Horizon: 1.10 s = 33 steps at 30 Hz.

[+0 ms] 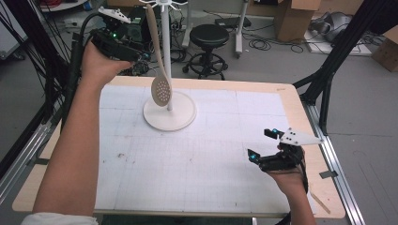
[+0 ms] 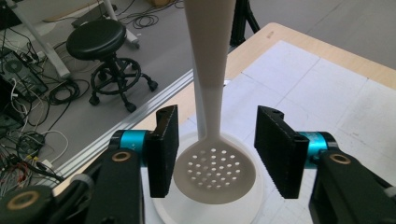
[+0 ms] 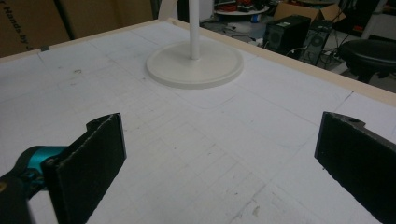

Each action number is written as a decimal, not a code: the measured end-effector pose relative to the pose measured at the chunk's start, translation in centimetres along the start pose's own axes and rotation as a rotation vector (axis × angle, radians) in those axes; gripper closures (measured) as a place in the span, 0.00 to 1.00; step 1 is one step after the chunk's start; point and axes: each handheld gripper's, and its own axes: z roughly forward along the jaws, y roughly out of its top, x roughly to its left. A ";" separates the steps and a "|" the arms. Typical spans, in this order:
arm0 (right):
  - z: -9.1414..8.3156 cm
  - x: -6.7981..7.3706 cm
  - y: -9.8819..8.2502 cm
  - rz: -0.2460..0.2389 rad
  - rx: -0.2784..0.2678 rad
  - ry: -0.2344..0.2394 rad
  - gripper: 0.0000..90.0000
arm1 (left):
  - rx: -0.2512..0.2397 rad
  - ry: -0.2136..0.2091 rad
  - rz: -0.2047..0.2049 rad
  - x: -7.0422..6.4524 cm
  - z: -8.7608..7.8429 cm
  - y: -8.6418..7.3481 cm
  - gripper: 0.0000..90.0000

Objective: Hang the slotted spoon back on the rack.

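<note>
A white slotted spoon (image 1: 160,70) hangs bowl-down beside the pole of a white stand (image 1: 170,117), its handle top up by the stand's hooks. My left gripper (image 1: 139,57) is held high at the far left of the table, open and level with the handle. In the left gripper view, the perforated bowl (image 2: 215,171) sits between and just beyond the two open pads (image 2: 164,149), with no contact visible. My right gripper (image 1: 261,144) hovers open and empty over the table's near right. Its view looks across the white mat to the stand's round base (image 3: 195,66).
A black stool (image 1: 209,36) and cables stand on the floor behind the table. Black frame legs (image 1: 328,70) rise at the right. A thin wooden stick (image 1: 321,201) lies on the table's right border. Gridded white mat (image 1: 187,154) covers the tabletop.
</note>
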 end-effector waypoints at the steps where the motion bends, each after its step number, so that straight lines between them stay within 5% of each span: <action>1: 0.0 0.0 0.0 0.000 0.000 0.000 0.01 | -0.006 -0.001 -0.002 0.0 -0.1 -0.2 0.52; 20: 0.4 0.2 0.1 -0.003 0.003 0.009 0.01 | -0.081 -0.058 -0.009 0.1 -2.7 -4.8 0.41; 33: 0.5 0.3 0.1 -0.006 0.008 0.008 0.01 | -0.126 -0.136 0.003 -0.7 -3.5 -8.0 0.34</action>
